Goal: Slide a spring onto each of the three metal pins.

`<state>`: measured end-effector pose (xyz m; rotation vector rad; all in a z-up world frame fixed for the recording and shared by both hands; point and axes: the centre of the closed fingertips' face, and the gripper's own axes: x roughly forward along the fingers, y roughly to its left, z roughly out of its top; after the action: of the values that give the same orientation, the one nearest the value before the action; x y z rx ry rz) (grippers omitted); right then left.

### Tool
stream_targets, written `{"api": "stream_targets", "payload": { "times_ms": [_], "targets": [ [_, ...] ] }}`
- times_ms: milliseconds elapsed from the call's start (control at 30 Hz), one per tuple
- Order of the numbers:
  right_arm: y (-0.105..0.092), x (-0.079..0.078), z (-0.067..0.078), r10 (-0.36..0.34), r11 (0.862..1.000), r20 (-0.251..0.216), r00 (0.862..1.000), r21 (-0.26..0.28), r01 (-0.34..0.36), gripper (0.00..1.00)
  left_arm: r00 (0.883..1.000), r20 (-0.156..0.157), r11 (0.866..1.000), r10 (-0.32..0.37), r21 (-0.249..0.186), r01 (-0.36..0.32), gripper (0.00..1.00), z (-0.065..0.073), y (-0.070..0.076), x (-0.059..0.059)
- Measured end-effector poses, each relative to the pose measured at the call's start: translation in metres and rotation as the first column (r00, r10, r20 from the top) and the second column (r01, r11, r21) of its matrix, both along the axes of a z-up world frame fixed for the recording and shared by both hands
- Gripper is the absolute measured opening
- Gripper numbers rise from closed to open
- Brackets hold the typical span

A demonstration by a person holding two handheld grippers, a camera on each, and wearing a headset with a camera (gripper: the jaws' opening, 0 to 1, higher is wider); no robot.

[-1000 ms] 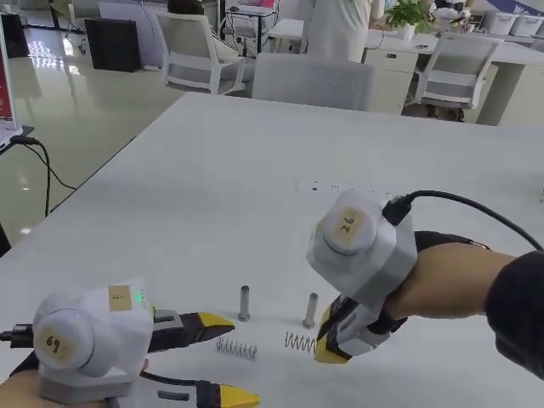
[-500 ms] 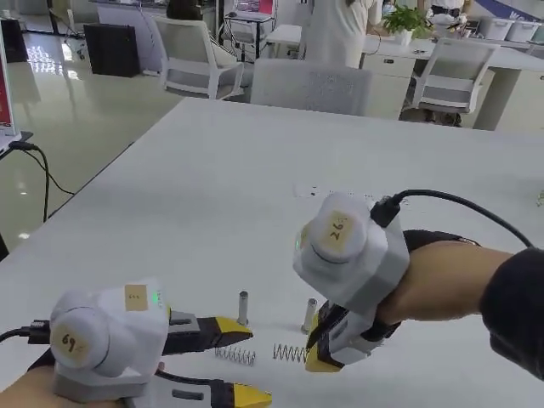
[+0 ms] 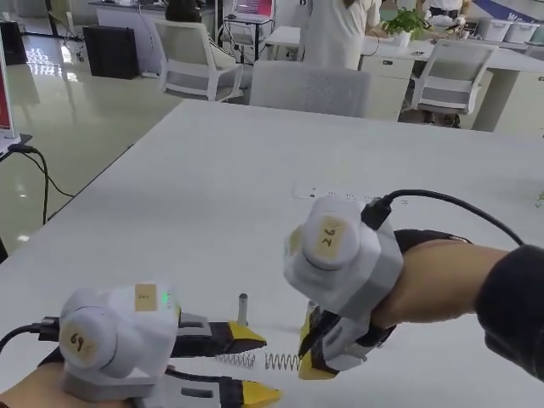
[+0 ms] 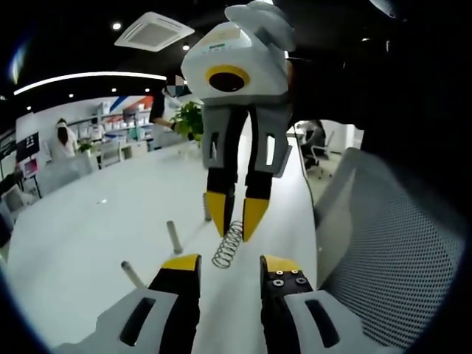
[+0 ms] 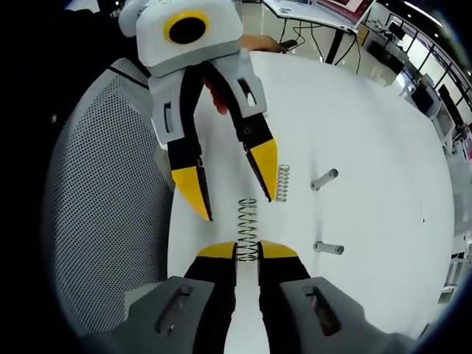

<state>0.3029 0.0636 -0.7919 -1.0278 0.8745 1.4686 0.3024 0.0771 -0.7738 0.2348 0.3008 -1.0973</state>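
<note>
Left gripper (image 3: 265, 365) is gaping wide, gripping nothing, with the loose spring (image 3: 236, 359) lying at its tips. Right gripper (image 3: 304, 350), pinching the held spring (image 3: 280, 361) by one end, is carrying it leftward versus a second ago. The pin (image 3: 243, 306) beyond is standing bare, so threading is probably still pending.

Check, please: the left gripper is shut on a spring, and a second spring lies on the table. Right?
No: the right gripper is shut on the spring, as the right gripper view shows. A second spring does lie on the table.
</note>
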Motion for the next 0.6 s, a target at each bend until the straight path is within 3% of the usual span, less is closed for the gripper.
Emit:
{"api": "stream_targets", "payload": {
  "times_ms": [600],
  "targets": [
    [0.0015,-0.01,0.0021,0.079,0.997,0.0,0.997,-0.007,-0.079,0.08,1.0,-0.003,0.999,-0.028,0.015,0.028,0.04,-0.0035,-0.0025,-0.0032]
  ]
}}
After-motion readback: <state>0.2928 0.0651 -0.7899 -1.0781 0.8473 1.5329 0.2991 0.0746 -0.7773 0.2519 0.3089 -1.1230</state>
